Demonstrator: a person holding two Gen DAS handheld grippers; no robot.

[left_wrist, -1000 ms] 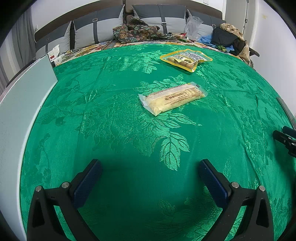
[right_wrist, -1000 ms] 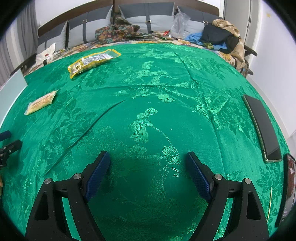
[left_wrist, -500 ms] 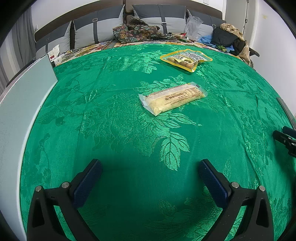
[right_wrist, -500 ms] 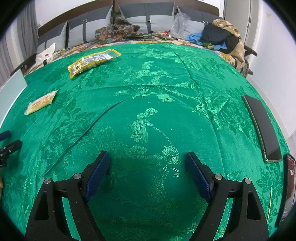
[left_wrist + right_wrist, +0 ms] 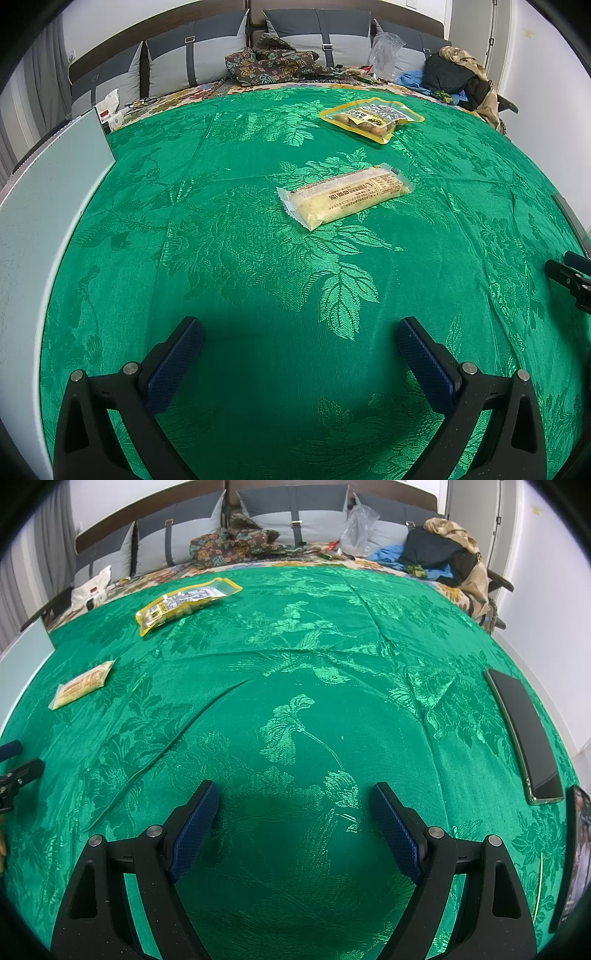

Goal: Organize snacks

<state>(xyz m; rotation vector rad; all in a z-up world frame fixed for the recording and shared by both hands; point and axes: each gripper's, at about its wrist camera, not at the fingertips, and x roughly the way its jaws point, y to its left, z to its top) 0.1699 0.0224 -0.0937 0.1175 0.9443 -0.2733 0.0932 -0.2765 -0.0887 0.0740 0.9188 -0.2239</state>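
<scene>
The left gripper point(image 5: 299, 341) hovers low with its fingers spread wide apart and nothing between the blue pads point(image 5: 173, 365). The right gripper point(image 5: 293, 810) is posed the same way, fingers wide and empty, pads point(image 5: 397, 829) facing inward. Each gripper's tip shows at the edge of the other's view, so they seem to sit side by side, well apart.

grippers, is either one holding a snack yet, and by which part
Nothing is held. The left gripper and right gripper are both open over bare green cloth; the wrapped bar and yellow pouch lie untouched ahead.
</scene>
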